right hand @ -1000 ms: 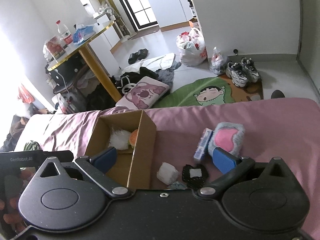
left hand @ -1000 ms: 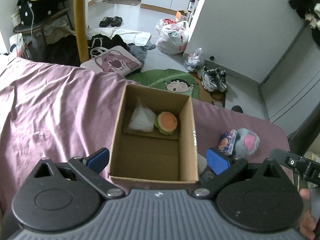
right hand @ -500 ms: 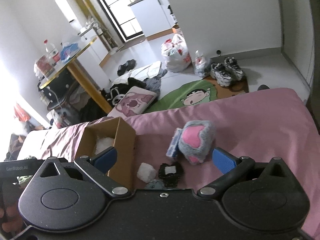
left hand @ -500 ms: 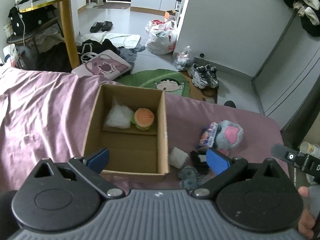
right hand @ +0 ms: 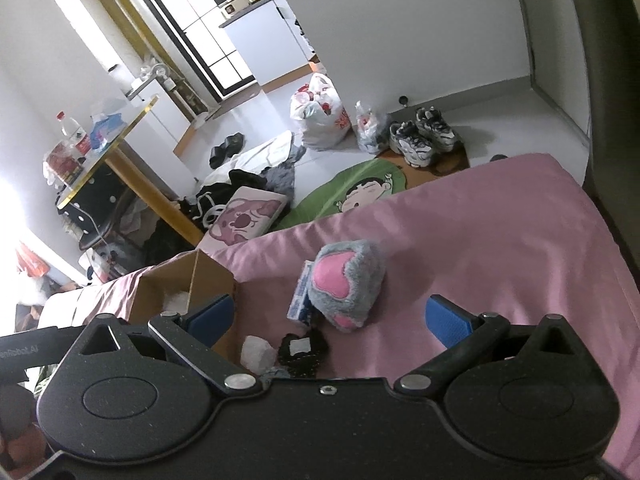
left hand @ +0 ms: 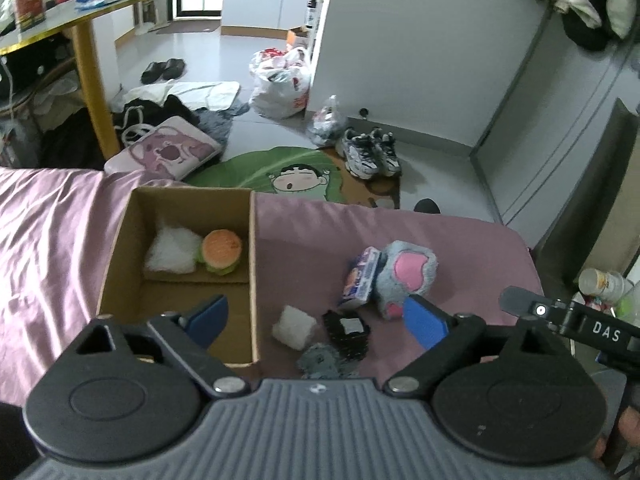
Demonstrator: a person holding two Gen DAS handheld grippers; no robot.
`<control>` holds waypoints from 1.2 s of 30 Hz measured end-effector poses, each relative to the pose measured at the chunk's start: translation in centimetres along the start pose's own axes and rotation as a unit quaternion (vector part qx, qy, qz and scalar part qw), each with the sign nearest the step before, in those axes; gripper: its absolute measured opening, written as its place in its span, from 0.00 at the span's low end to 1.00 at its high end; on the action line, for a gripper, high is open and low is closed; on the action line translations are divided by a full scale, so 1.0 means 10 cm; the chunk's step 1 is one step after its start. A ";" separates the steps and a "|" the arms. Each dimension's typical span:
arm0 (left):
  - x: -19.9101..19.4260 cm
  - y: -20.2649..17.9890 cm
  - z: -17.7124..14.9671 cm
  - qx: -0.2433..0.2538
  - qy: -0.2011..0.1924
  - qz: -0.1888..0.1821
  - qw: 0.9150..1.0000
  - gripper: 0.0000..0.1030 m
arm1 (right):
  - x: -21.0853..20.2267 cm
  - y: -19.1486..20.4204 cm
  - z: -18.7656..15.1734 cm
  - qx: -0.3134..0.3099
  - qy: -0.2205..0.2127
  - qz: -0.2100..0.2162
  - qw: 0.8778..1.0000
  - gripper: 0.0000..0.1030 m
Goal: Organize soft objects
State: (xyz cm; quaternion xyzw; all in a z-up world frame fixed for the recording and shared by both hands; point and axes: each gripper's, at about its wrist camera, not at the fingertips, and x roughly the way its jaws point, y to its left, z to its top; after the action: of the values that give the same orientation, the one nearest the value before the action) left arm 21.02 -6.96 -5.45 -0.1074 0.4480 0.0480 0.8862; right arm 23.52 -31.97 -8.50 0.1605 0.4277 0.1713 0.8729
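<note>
A cardboard box [left hand: 253, 240] [right hand: 208, 272] sits on the pink bed sheet [left hand: 460, 248], holding a white fluffy puff [left hand: 172, 250] and a plush burger [left hand: 221, 251]. To its right lie a grey plush paw with pink pads [left hand: 406, 274] [right hand: 346, 284], a small printed packet [left hand: 360, 278] [right hand: 300, 298], a white soft cube [left hand: 293, 327] [right hand: 258, 354], a black scrubby pad [left hand: 347, 332] [right hand: 302, 350] and a grey-blue fuzzy piece [left hand: 320, 362]. My left gripper [left hand: 316, 320] is open above the cube and pad. My right gripper [right hand: 332, 318] is open, its jaws either side of the paw.
The bed's far edge drops to a floor with a green cartoon mat [left hand: 288, 172], sneakers [left hand: 372, 152], bags [left hand: 282, 82], clothes and a pillow [left hand: 168, 152]. A yellow-legged table [left hand: 94, 92] stands at left. The right gripper's body [left hand: 568, 316] shows at the left view's right edge.
Both grippers have swung right, away from the box: the left one now faces the loose items beside it, and the right one now frames the grey paw.
</note>
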 end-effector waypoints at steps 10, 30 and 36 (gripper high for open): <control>0.33 -0.28 0.06 0.015 0.009 -0.017 1.000 0.57 | 0.19 -0.31 -0.01 0.045 0.015 -0.002 0.999 1.00; 1.20 -0.49 0.24 0.015 0.048 -0.017 0.999 0.17 | 0.36 -0.54 0.01 0.082 0.023 0.009 0.996 0.99; 1.48 -0.53 0.31 0.013 0.058 -0.013 0.998 0.13 | 0.47 -0.61 0.02 0.088 0.034 0.009 0.996 0.99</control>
State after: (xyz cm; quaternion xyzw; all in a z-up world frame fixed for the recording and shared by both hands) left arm 33.22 -11.53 -14.80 -0.1042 0.4979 0.0242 0.8606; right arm 27.37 -35.35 -14.20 0.2346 0.4687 0.1465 0.8389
